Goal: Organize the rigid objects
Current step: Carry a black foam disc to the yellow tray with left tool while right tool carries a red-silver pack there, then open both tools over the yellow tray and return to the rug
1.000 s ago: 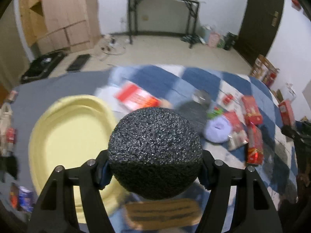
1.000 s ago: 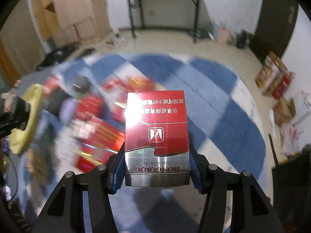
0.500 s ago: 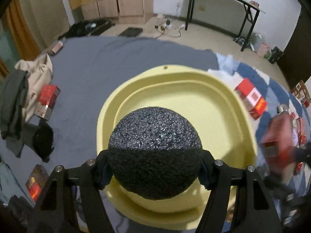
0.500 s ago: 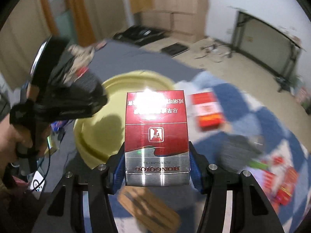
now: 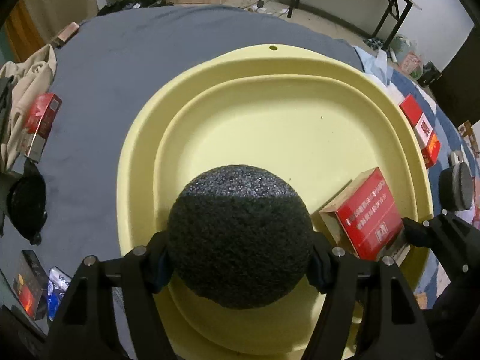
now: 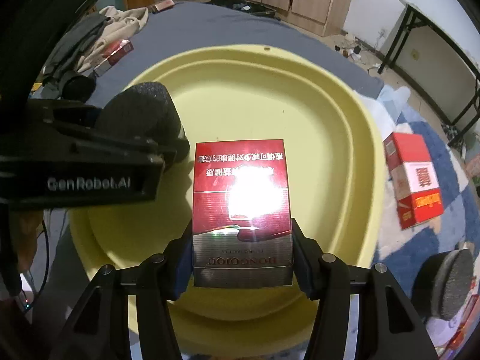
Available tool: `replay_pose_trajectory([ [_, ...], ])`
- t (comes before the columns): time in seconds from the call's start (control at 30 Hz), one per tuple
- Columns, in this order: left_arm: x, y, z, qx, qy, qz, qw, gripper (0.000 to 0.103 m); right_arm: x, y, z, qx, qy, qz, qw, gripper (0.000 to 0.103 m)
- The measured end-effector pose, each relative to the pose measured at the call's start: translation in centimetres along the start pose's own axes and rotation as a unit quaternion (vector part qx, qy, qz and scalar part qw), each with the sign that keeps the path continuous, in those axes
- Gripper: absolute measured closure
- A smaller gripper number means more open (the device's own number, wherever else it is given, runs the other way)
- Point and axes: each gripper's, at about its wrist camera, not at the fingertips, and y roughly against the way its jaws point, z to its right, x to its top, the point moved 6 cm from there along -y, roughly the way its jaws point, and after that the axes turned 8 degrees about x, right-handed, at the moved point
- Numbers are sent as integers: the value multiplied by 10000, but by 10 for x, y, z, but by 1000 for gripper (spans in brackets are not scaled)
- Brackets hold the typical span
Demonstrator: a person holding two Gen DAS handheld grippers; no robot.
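With the left claw (image 5: 240, 258) clenched on the ball (image 5: 240, 237) and the right claw (image 6: 241, 258) on the red pack (image 6: 241, 210) over the yellow basin (image 5: 270, 69), the crowded claws risked colliding, and the ball might roll once released.

each gripper (image 5: 240, 258) (image 6: 242, 258) consists of matte black angular finger arms fastened with round silver screw heads, with blue pads on the inner finger faces. the left gripper body carries white "genrobot.ai" lettering (image 6: 88, 183). a thin dark cable (image 6: 45, 258) hangs beneath it.
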Motion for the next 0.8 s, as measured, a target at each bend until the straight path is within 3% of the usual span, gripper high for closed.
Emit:
replay_pose_trajectory([
  [0.17,-1,11,0,-163,125,25,9998,12,3,-3,-6,7,58,121,9999,46],
  [0.27,5,38,-2,-42,122,384,9992,0,2,16,-6,108,-87,421,9990,14],
  [0.4,16,80,10,-91,80,889,9960,0,-14,69,10,196,-524,1000,9934,8],
  [0.5,14,114,52,-280,-256,1182,9923,0,-45,117,37,52,-975,1425,9850,3],
  [0.6,5,139,106,-528,-628,1331,9877,0,-87,163,71,-165,-1410,1536,9779,3],
  [0.73,-16,153,173,-993,-994,1195,9828,0,-145,216,120,-669,-1836,1529,9687,2],
  [0.8,-20,160,198,-1020,-1193,1217,9801,0,-174,239,144,-767,-2200,1551,9600,2],
])
